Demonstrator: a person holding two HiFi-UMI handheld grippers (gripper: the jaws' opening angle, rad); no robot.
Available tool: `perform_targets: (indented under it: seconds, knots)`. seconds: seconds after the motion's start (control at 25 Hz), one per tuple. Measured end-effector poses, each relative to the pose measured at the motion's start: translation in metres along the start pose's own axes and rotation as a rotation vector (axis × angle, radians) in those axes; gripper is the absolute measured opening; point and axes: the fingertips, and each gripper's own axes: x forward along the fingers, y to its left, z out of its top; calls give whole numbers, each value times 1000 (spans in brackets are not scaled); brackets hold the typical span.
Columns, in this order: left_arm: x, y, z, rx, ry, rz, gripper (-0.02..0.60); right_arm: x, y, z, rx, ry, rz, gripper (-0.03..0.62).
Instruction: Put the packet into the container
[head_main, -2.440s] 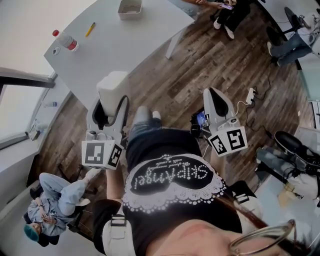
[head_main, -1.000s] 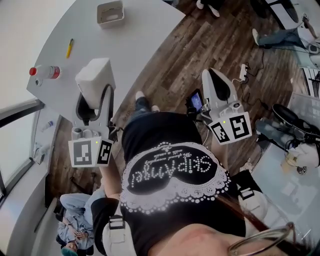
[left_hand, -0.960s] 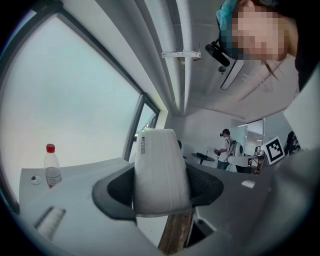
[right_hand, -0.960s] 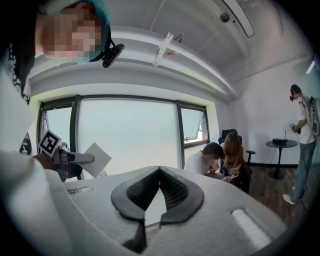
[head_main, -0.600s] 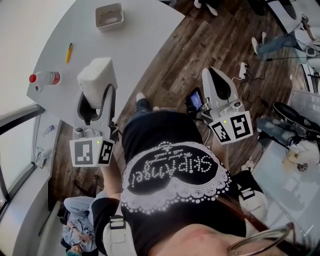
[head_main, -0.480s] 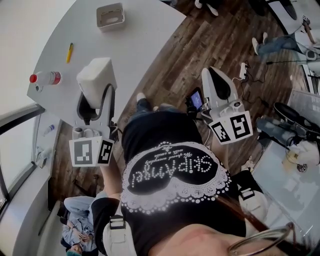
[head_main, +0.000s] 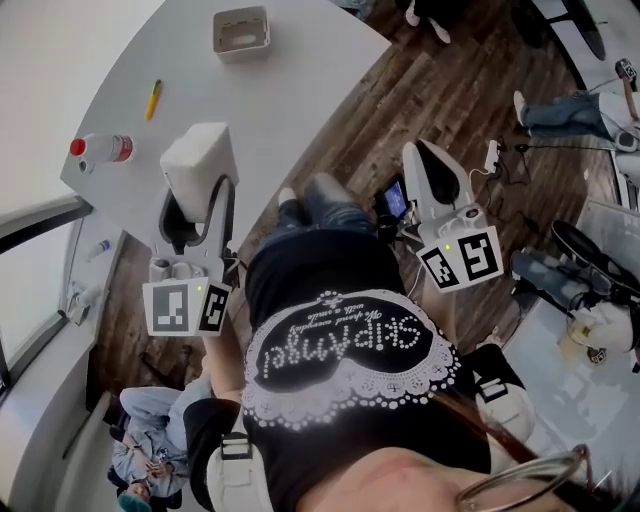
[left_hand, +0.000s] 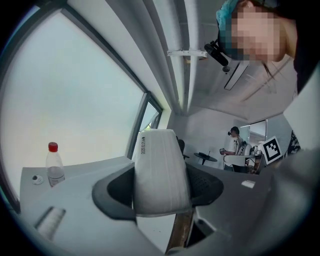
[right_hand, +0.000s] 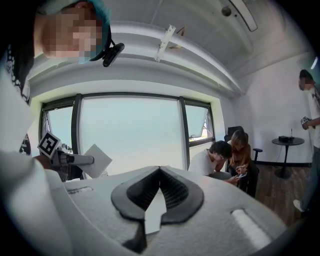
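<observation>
Left gripper (head_main: 198, 196) pinching a soft white rectangular packet (head_main: 199, 157) over the pale grey table (head_main: 285, 95), small open grey plastic container (head_main: 241, 33) well apart at 12 o'clock, right gripper (head_main: 421, 152) at 3 o'clock, pressed together, empty.

worn: black top (head_main: 345, 300), lettered in white dots, lace-edged; glasses (head_main: 530, 485) | left gripper (head_main: 200, 195), right gripper (head_main: 418, 152): cased in white, marker cubes (head_main: 185, 308) fitted

Your left claw (head_main: 198, 200) hides the packet's (head_main: 198, 155) lower end in the head view. Print (left_hand: 142, 146) on the packet's edge is too small to read. The table (head_main: 290, 90) runs off that view's top, and the container's (head_main: 241, 33) inside is indistinct.
</observation>
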Motion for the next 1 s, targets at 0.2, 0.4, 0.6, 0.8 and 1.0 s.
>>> perform_targets:
  seconds: [0.2, 0.4, 0.6, 0.8, 1.0]
  knots:
    - [1, 13, 1, -13, 2, 42, 281, 23, 5, 1, -1, 10, 51, 2]
    - [9, 28, 1, -19, 15, 87, 281, 52, 9, 0, 4, 29, 108, 2]
    - [29, 34, 13, -31, -19, 120, 281, 82, 0, 7, -3, 35, 164, 2]
    - [55, 35, 20, -44, -34, 146, 281, 112, -16, 14, -13, 44, 209, 2]
    - [70, 37, 22, -57, -37, 185, 281, 134, -28, 19, -16, 50, 247, 2]
